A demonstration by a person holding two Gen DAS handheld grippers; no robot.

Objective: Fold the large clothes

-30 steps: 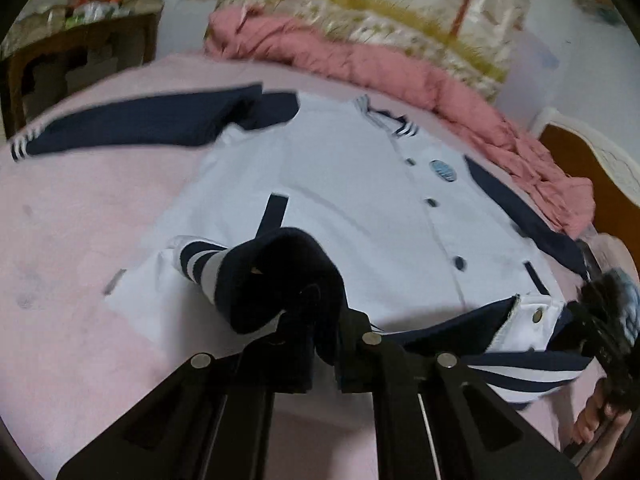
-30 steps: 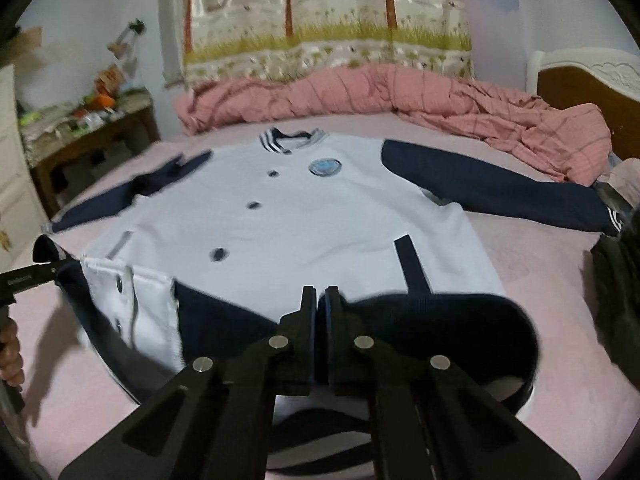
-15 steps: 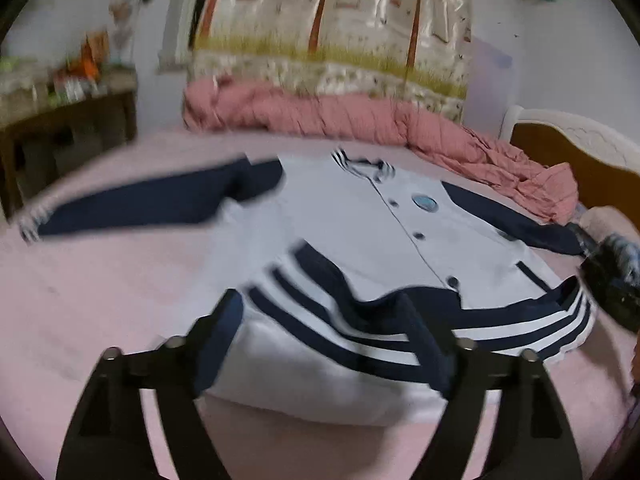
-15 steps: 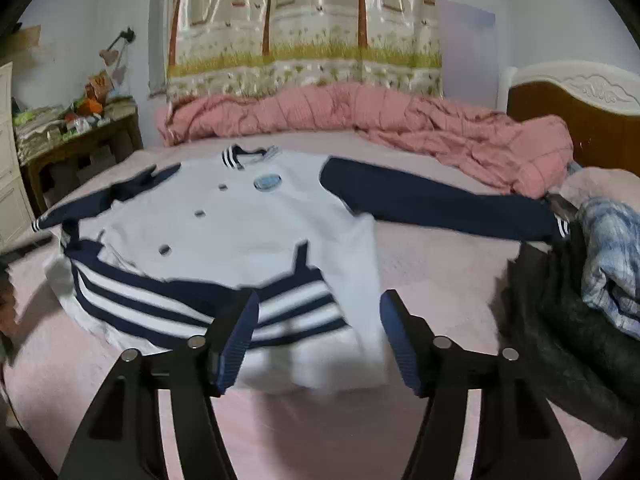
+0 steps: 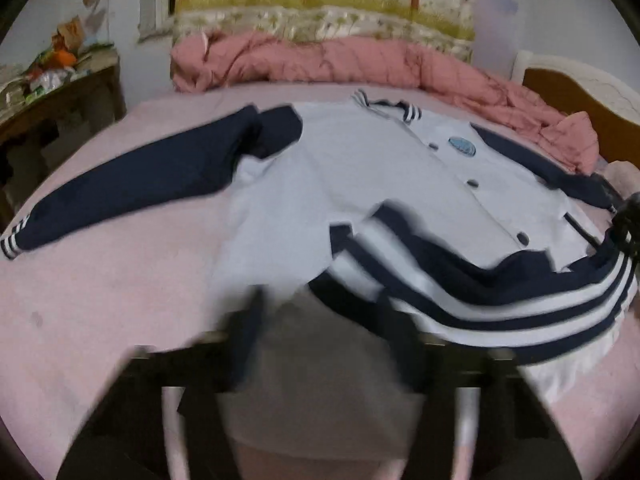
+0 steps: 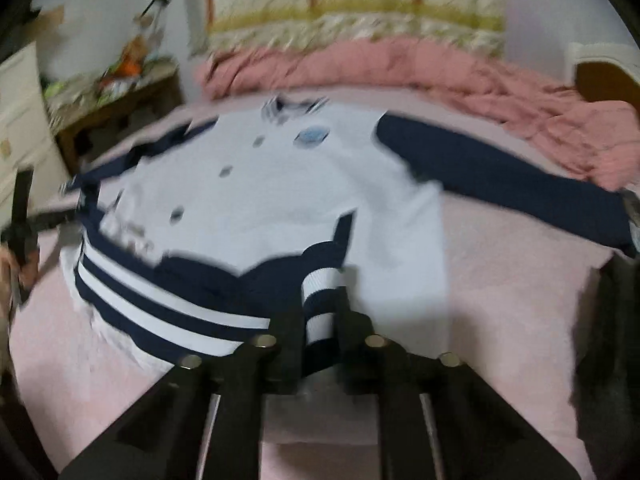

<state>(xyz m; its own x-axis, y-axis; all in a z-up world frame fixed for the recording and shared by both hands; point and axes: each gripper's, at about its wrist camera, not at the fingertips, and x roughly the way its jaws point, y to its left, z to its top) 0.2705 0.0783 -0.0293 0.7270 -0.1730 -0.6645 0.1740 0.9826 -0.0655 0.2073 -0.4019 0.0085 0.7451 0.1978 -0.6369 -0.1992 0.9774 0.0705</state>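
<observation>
A white varsity jacket with navy sleeves lies face up on the pink bed, its striped hem folded up over the lower body. It also shows in the right wrist view. My left gripper is blurred, its fingers spread wide over the jacket's lower left corner. My right gripper has its fingers closing around the striped hem at the lower right corner.
A pink quilt is bunched along the head of the bed. A wooden side table with clutter stands at the left. Dark clothes are piled at the bed's right edge. A headboard is at the right.
Both grippers let go of the hem after folding it up over the jacket and opened. Now the right one has come back and is closing on the striped hem; the left is moving, blurred.
</observation>
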